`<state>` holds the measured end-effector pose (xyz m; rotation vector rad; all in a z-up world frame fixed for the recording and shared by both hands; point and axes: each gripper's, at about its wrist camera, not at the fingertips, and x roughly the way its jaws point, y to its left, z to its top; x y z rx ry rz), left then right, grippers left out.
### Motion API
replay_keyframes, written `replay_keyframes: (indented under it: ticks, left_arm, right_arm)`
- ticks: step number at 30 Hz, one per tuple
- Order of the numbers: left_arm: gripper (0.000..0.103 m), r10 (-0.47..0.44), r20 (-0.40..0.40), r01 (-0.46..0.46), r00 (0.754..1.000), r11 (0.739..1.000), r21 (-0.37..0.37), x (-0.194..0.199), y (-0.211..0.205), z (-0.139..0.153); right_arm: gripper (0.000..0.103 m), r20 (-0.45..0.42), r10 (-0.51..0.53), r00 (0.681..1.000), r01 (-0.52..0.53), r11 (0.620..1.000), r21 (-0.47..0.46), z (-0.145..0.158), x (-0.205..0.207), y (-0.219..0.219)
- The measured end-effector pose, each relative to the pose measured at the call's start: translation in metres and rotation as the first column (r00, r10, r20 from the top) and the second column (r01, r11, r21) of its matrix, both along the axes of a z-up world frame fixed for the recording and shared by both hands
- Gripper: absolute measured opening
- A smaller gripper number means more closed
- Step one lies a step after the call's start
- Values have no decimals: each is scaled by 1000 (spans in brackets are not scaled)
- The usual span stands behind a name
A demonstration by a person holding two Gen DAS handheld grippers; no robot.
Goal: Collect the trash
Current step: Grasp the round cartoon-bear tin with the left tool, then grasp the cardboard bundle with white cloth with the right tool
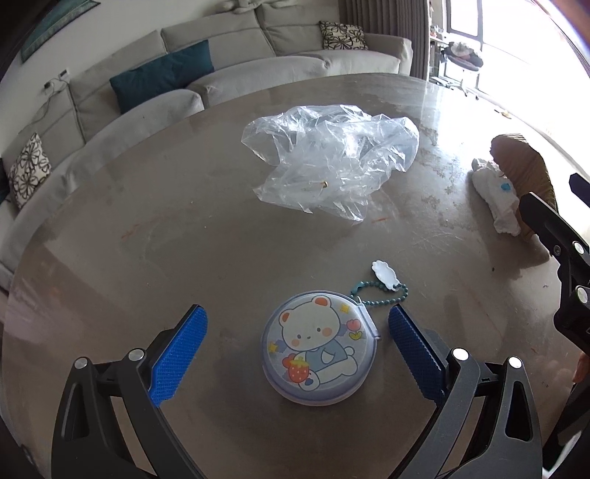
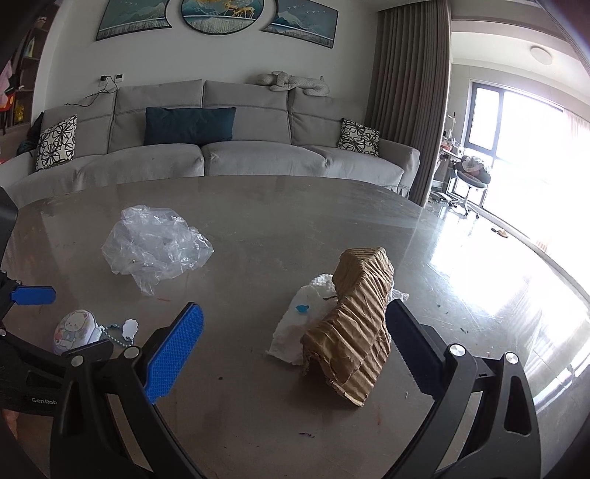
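Both grippers gape wide: the left gripper (image 1: 297,353) straddles a bear pouch (image 1: 313,346), the right gripper (image 2: 295,346) a cardboard scrap (image 2: 350,328). The pouch may not be trash, so grabbing it risks binning a keepsake. The plastic bag (image 1: 332,158) lies at twelve o'clock.

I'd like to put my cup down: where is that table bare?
Bare: the far stretch between the plastic bag and the sofa-side table edge, and the sunlit right side beyond the cardboard. Crowded: near edge, around the bear pouch and both grippers.

A grey sofa (image 2: 221,147) with a teal cushion (image 2: 190,125) stood against a white wall under framed pictures (image 2: 217,14). Brown curtains (image 2: 409,99) hung beside a window (image 2: 523,125) that poured bright daylight over the glossy table (image 2: 295,221).
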<state>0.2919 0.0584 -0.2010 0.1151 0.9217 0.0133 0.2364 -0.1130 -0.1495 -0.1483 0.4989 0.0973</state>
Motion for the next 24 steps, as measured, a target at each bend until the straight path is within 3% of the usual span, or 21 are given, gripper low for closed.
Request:
replay_keyframes:
  ticks: [2,4,6,8,11,15,24]
  left_arm:
    - [94,-10,-6,10,1000,1000,-27,0,2,-1]
    - [81,-44,4,44,999,998,-46,-3,0,0]
    - [59,-95,18,96,995,995,-19,-9,-13,2]
    - [58,-105,40,103,994,994,49,-14,-25,1]
    - [57,-95,33,95,995,995,7,-14,-20,2]
    - [57,-92,49,91,995,996,24,-18,-23,7]
    - [57,-89,167,82,982,996,45,-41,-27,47]
  right_arm:
    - [98,-1,5,1000,-5,1000,0,0,-1,1]
    - [98,4,5,1000,-5,1000,-9,1,-3,1]
    - [98,8,3,1000,-3,1000,-13,1,-4,1]
    - [98,9,2,1000,-2,1000,-11,2,-6,0]
    - [98,10,-1,1000,1,1000,-8,3,-7,-2]
    - [98,5,-6,1000,6,1000,-10,3,-6,-2]
    - [98,-11,-35,999,35,999,27,5,3,-6]
